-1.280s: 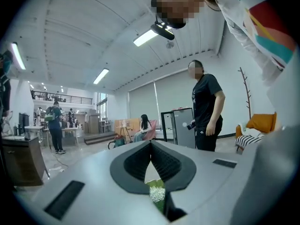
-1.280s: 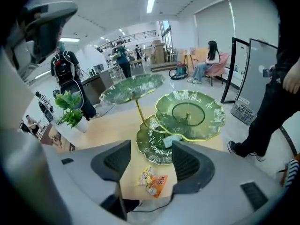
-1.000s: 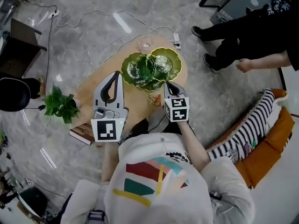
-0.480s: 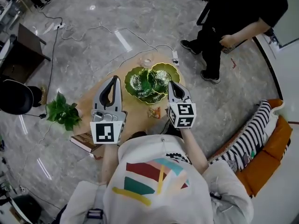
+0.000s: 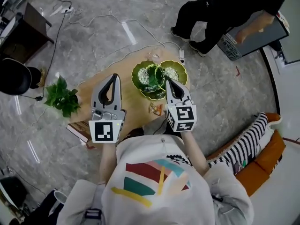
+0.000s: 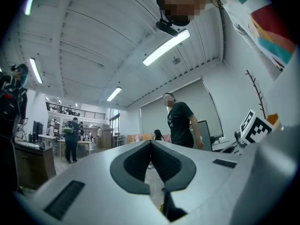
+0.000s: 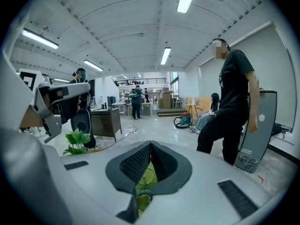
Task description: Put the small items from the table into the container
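Right gripper (image 5: 168, 82) has come up off the worktop (image 5: 136, 102) since the earlier frame, and its tips now sit over the near right part of the green dishes (image 5: 137, 76). Left gripper (image 5: 114, 77) has shifted only a little, and the bystander (image 5: 225, 13) has walked further off toward the top right. Right fingers (image 7: 136, 165) are closed, tips meeting, with nothing visible pinched between them. Through the gap behind the tips the right gripper view shows green and yellow dish surface below. Left fingers (image 6: 136, 161) are also closed tip to tip and empty, held about level and pointing out into the room, so its view shows mostly ceiling lights and people standing far off. In the head view the left gripper hangs over the worktop left of the dishes, apart from them. The dishes are leaf-shaped, glossy, several overlapping in a cluster at the far end of the wooden worktop. One small item, an orange-and-white wrapper (image 5: 156, 109), lies on the worktop just short of the dishes, beside and below the right gripper, and is not touched by either gripper. What lies inside the dishes is unclear because of glare. A leafy plant (image 5: 61, 97) sits at the left end of the worktop, and a book (image 5: 77, 131) lies at its near left corner. A power strip (image 5: 182, 56) with a white cable lies on the grey floor beyond the dishes. A striped cushion (image 5: 243, 146) is at the right.
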A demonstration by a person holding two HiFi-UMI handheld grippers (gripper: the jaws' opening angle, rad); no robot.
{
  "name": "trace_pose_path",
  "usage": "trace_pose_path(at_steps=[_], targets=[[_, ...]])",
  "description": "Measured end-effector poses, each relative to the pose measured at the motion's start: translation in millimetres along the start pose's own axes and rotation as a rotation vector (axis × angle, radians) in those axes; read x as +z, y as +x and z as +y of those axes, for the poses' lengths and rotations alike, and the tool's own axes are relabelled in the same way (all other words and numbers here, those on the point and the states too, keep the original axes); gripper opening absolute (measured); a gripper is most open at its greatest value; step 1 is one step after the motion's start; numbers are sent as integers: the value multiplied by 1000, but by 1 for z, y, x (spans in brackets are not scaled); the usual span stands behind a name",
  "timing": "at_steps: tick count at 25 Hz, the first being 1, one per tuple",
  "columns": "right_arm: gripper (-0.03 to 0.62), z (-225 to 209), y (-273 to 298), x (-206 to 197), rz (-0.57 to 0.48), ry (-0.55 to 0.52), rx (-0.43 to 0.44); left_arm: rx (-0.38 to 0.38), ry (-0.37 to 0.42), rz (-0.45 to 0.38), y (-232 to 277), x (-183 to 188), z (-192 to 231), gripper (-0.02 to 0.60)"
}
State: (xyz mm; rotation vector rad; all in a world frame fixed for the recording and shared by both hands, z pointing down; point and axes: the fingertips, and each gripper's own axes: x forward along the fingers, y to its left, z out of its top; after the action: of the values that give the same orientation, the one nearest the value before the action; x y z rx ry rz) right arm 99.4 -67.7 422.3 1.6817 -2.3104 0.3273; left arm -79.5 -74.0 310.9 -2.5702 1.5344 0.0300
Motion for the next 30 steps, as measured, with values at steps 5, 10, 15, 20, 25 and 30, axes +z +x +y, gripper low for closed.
trace_pose_path(at_steps=[5,10,15,20,25,30], targets=[[14,72,28,3,5,-36,207,151,-11,72,-40,-29,45,8],[14,164,63,-35,92,-53,442,276,54,230,-96,-77,82,8],[30,260,101,-125,243,-32,642,425,42,323,-155,-126,122,8],[285,319,127,-234,431,-44,683,499,-7,411,-201,-176,120,8],[288,329,116,-351,671,-157,648,603,-98,442,-233,-209,115,8],[288,333,115,-415,799,-227,632,623,-97,451,-239,-224,114,8]])
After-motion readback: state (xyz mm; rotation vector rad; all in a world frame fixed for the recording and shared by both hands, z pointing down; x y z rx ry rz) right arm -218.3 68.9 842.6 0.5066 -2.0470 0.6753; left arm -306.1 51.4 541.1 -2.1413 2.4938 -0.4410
